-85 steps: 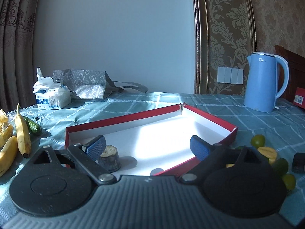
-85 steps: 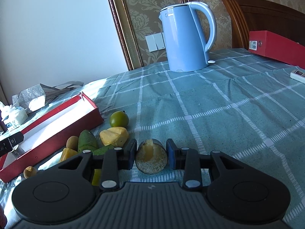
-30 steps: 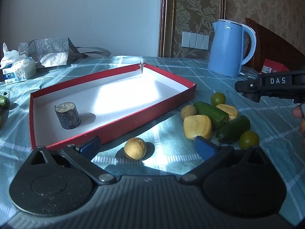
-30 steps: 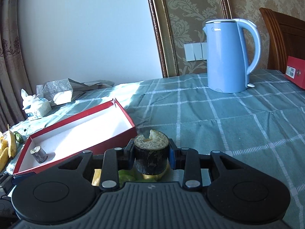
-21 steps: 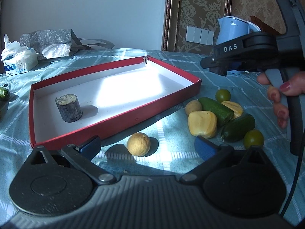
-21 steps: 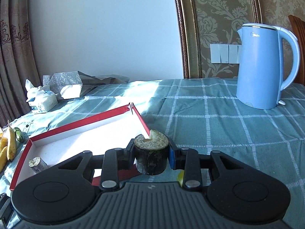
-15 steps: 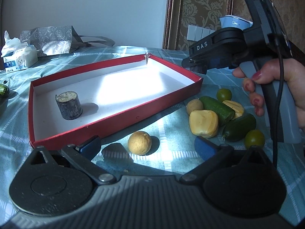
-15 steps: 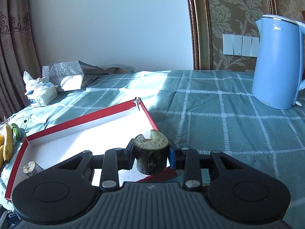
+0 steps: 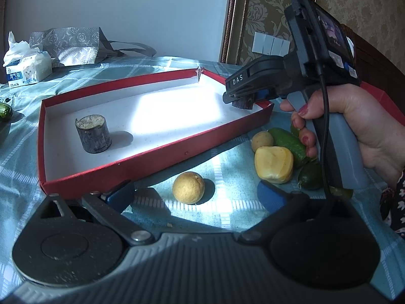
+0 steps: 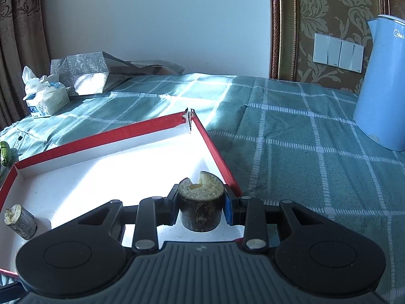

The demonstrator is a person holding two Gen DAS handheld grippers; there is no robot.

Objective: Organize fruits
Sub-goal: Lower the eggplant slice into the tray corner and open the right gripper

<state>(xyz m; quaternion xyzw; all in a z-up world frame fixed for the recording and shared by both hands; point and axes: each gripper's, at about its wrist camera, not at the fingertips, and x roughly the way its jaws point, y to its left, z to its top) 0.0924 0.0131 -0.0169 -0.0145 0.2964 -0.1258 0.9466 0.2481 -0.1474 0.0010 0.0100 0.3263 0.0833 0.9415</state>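
Since the earlier frame, the right gripper (image 10: 201, 209) has been carried over the red tray (image 9: 157, 160). Left to right: the left gripper (image 9: 196, 193) is held wide above a round fruit (image 9: 188, 187); a dark cane piece (image 10: 201, 202) is clamped upright in the right jaws over the tray's corner, presumably for placement.

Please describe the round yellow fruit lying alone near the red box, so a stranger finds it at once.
Start at the red box on the checked tablecloth. Just outside its near wall lies the round yellow fruit. Unlike the fruit pile to the right, it sits alone, touching nothing.
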